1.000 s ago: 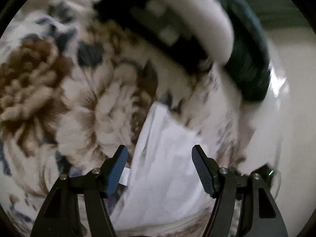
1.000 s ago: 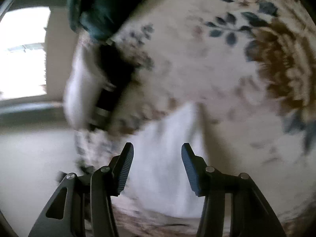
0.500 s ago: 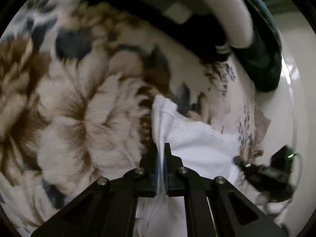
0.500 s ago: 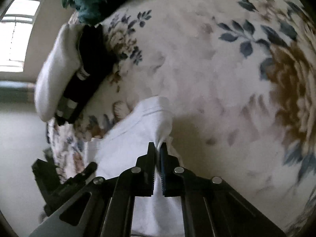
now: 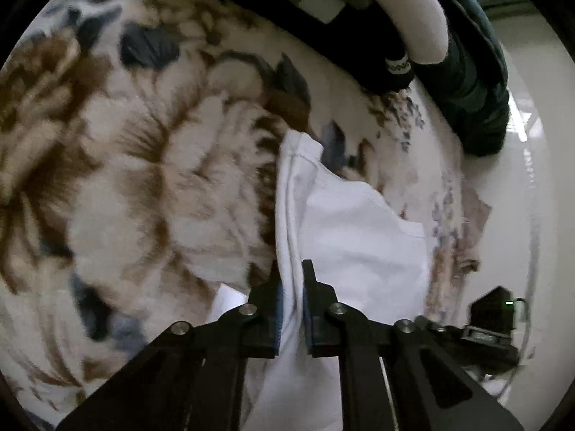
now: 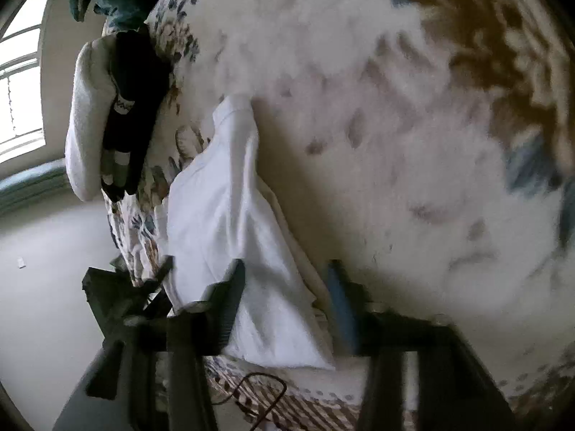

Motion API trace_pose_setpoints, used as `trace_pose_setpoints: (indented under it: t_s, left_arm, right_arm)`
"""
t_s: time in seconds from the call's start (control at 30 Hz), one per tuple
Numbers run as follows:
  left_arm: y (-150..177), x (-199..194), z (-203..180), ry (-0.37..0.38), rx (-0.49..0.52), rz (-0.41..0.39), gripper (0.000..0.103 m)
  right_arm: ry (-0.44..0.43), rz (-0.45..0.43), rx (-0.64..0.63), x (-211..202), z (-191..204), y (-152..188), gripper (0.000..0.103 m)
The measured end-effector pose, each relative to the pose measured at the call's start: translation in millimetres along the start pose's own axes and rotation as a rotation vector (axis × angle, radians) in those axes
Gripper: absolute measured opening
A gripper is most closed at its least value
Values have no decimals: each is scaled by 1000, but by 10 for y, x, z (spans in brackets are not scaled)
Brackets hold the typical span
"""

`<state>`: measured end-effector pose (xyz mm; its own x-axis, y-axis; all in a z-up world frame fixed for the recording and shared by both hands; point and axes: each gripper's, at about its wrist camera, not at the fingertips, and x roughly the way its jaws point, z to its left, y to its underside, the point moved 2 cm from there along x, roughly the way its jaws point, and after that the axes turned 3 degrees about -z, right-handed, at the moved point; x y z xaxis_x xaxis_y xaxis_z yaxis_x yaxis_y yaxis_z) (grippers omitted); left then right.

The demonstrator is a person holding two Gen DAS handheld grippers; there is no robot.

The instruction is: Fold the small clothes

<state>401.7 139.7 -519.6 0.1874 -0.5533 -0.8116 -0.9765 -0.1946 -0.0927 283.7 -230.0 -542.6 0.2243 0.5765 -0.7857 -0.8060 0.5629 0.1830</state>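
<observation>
A small white garment [image 5: 359,222] lies partly folded on a floral blanket [image 5: 143,179], near the bed's edge. In the left wrist view my left gripper [image 5: 291,269] is shut on the garment's hemmed left edge, with cloth pinched between the pads. In the right wrist view the same garment [image 6: 215,186] runs between the fingers of my right gripper [image 6: 287,276]. Those jaws stand apart, and the cloth lies loose between them. The other gripper's black body shows at the side of each view.
At the blanket's far edge lies a pile: a white fleecy item [image 5: 413,10], a black garment [image 5: 395,68] and a dark green one [image 5: 478,82]. Pale floor [image 6: 46,269] lies beyond the bed edge, below a bright window [image 6: 18,72]. The blanket [image 6: 395,107] spreads wide to the right.
Both grippers dropped onto the white garment and closed on it. The left stays shut on the edge; the right's jaws now stand apart again. The garment's far corner is raised.
</observation>
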Motion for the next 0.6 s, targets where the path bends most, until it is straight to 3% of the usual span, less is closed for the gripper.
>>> trace_pose_setpoints:
  t_s: [0.1,0.17,0.2,0.23,0.27,0.3,0.33,0.4,0.5,0.57,0.6]
  left_arm:
    - [-51,-16,100,12,-62,4,7]
    - [-78,-94,105,52,-87,2,10]
    - [-75,-168,103,83,-96,-8,27]
    - [-65,-212,98,113,-98,-13,61]
    - [-37,-234,102,142,-96,-19,75]
    - [-6,-223,109,158,-96,-19,80]
    - [34,-177,134,174,-100,-2,80]
    - [153,11,193,202,-115,72,80]
    - [288,210,158,260,-115,113,80]
    - [323,238,85,250,-94,87,78]
    - [331,236,31,263,-79,74,71]
  right_arm:
    - [39,-60,-16,-42,10,-37,2]
    - [3,-39,-24,-14,51,-59,2]
    - [-15,-18,-33,3,82,-62,3]
    - [-21,9,-42,-6,108,-66,4]
    - [-15,20,-52,-20,109,-71,7]
    - [-9,22,-69,-48,108,-77,26]
    - [-17,15,-85,-78,87,-85,56]
    - [-72,34,-81,-36,-9,-88,75]
    - [-159,115,-65,203,-124,-65,74]
    - [-202,169,-79,399,-139,-26,74]
    - [-235,179,-85,468,-121,-5,74]
